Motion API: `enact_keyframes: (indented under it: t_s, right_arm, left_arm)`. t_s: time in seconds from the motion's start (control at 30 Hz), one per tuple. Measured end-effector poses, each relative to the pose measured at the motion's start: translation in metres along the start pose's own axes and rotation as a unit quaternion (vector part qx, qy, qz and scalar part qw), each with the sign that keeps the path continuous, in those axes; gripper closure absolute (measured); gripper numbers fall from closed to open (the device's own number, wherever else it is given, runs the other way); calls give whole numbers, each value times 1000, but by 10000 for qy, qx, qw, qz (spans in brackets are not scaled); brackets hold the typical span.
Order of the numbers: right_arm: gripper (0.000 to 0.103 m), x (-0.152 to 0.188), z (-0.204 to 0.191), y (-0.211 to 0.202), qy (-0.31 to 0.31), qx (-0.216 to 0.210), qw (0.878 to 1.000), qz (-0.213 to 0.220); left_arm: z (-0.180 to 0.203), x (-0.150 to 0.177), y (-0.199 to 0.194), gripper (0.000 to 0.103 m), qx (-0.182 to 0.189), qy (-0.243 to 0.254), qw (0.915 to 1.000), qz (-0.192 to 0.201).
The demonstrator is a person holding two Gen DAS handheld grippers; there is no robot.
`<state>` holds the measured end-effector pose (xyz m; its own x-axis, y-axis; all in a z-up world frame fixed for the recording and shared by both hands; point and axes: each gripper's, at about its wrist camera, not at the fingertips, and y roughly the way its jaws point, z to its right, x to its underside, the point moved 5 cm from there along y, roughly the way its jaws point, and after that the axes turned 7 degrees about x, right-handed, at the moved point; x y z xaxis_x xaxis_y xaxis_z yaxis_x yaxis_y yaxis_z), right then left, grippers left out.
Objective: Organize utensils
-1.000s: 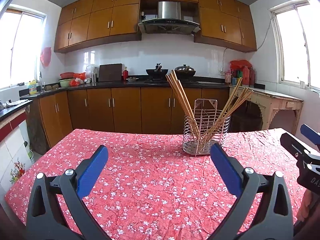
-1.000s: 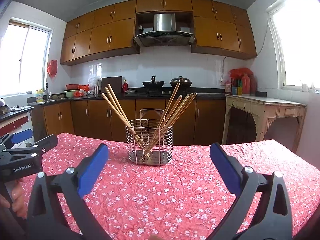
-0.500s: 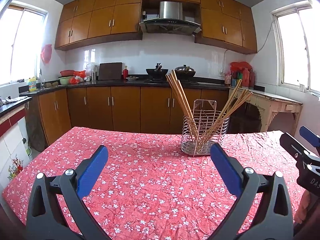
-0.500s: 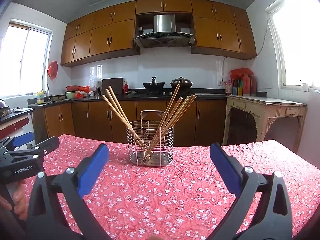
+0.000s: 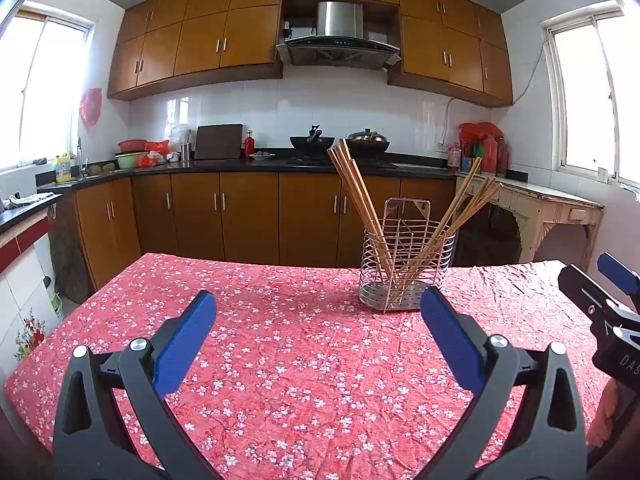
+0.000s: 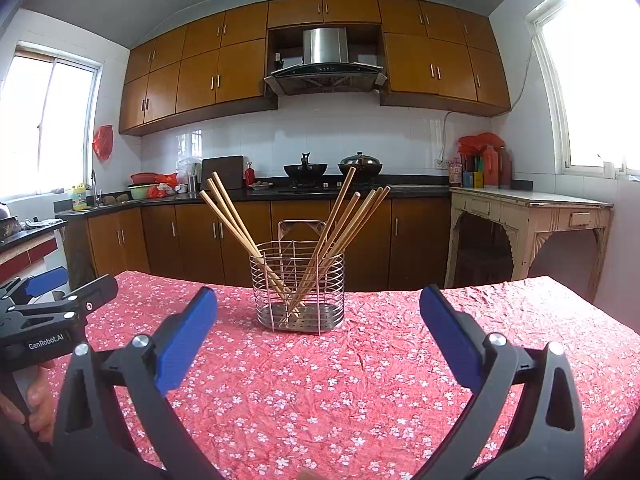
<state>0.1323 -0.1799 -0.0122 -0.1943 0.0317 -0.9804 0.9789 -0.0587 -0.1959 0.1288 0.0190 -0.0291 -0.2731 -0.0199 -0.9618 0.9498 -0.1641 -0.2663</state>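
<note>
A wire utensil basket (image 5: 406,266) (image 6: 299,282) stands on the red flowered tablecloth (image 5: 288,344) (image 6: 360,368). Several wooden chopsticks (image 5: 356,200) (image 6: 340,224) lean in it, one bunch to the left and one to the right. My left gripper (image 5: 318,324) hangs open above the cloth, well short of the basket and to its left. My right gripper (image 6: 318,322) is open too, with the basket straight ahead between its blue pads (image 6: 188,336). Neither holds anything. Each gripper shows at the edge of the other's view, held by a hand (image 6: 38,404).
Beyond the table's far edge run brown kitchen cabinets (image 5: 240,216) and a black counter with pots (image 5: 312,144). A pale wooden side table (image 6: 528,220) stands at the right under a window. The cloth around the basket is bare.
Both views have drawn back and risen slightly: the basket sits a little farther off and more of the cloth shows. Both grippers stay open.
</note>
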Motion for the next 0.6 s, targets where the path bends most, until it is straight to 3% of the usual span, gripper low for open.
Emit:
enact_keyframes:
  t_s: [0.6]
  right_arm:
    - [4,0,-1,1,43,-6,10000,-32]
  left_arm:
    - [4,1,0,2,-22,-40,10000,-18]
